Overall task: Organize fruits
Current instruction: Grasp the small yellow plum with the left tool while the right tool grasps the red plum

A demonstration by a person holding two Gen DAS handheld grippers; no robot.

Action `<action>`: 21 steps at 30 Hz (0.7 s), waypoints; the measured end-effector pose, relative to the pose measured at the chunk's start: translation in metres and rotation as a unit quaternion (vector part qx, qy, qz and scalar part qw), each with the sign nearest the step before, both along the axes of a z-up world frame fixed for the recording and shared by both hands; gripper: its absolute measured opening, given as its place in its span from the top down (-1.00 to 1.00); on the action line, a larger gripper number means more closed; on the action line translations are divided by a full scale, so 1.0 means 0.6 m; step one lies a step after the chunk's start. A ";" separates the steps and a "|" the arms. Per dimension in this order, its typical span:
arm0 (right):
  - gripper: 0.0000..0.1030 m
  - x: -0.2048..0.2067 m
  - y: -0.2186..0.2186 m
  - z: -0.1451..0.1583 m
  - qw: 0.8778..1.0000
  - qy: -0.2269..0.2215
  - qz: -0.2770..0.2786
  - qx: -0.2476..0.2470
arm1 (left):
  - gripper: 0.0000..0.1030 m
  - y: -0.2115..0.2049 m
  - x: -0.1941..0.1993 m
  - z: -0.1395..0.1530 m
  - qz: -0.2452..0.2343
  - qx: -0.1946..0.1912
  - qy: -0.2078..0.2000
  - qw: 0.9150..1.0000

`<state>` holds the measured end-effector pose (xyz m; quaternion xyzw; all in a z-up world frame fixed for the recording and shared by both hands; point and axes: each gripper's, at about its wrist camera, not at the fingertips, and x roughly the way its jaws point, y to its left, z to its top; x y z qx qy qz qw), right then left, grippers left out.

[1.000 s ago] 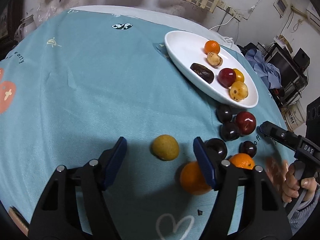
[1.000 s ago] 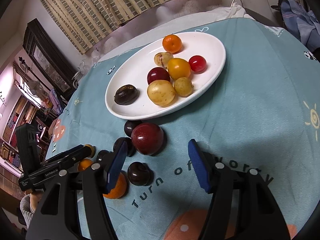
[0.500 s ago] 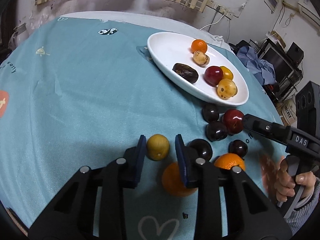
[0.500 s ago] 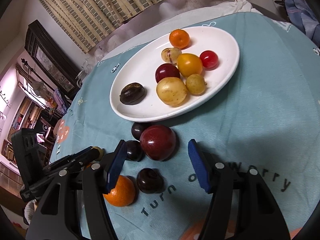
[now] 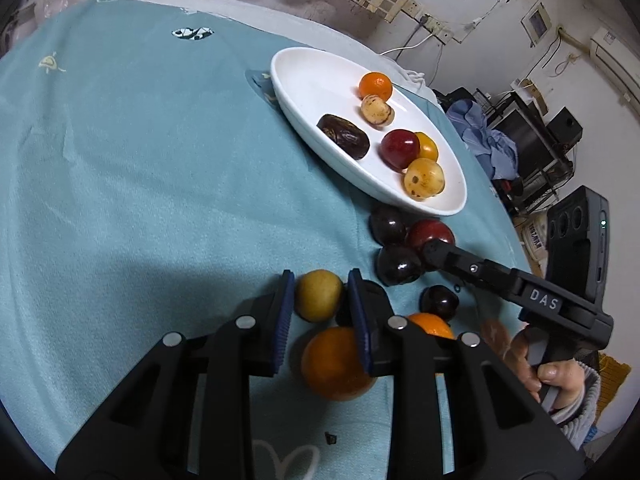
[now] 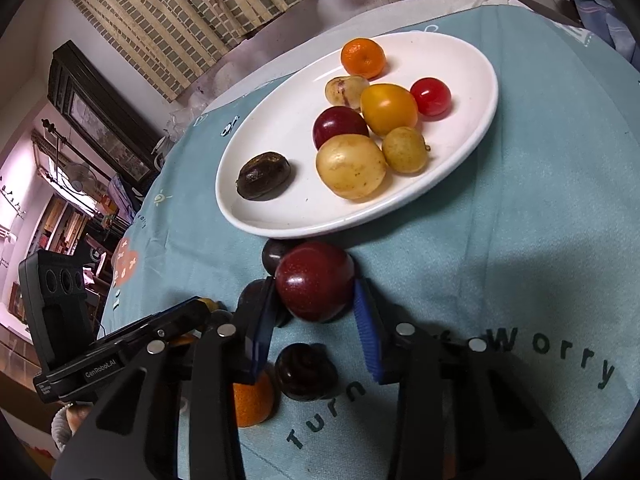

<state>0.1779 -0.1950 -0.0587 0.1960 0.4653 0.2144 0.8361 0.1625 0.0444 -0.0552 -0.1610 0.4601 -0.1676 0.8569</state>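
The white oval plate (image 6: 280,224) lay on the teal tablecloth (image 5: 140,160), its long axis running from the near left to the far right in the right wrist view. Its left half was bare except for 1 dark wrinkled fruit (image 6: 264,176), which lay with its long axis roughly along the plate's. The other 6 fruits crowded the right half. In the left wrist view, a wide stretch of cloth to the left of the plate held no fruit.

Just below the plate's near rim, loose fruit sat in a tight cluster. The left gripper (image 5: 320,304) was closed onto a small round yellow fruit (image 5: 318,296), both blue pads touching its sides; whether it was off the cloth could not be told. A large orange (image 5: 332,364) lay right below it, partly under the right pad.

The right gripper (image 6: 314,300) had its blue pads pressed against either side of a big red plum (image 6: 316,280), which sat close to the plate's edge with a dark plum (image 6: 274,254) touching it behind. Another dark plum (image 6: 304,372) lay on the cloth between the gripper's fingers, nearer the camera.
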 end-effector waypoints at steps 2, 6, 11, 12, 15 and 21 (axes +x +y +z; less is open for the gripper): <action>0.26 0.000 -0.003 0.000 1.000 0.001 -0.001 0.003 | 0.45 -0.013 0.003 0.004 0.001 0.025 -0.008 1.000; 0.26 -0.002 -0.008 0.006 1.000 -0.005 -0.004 0.007 | 0.45 -0.032 0.010 0.009 0.002 0.066 -0.020 0.998; 0.26 -0.003 -0.011 0.007 1.000 -0.006 -0.005 0.007 | 0.45 -0.035 0.017 0.010 0.005 0.074 -0.020 0.997; 0.26 -0.003 -0.011 0.008 1.000 -0.006 -0.005 0.009 | 0.45 -0.036 0.019 0.009 0.007 0.074 -0.019 0.997; 0.26 -0.007 -0.016 0.014 1.000 -0.011 -0.005 0.015 | 0.52 -0.033 0.020 0.009 0.007 0.063 -0.015 0.998; 0.26 -0.008 -0.019 0.017 1.000 -0.012 -0.002 0.020 | 0.32 -0.032 0.012 0.005 0.008 0.082 -0.010 0.997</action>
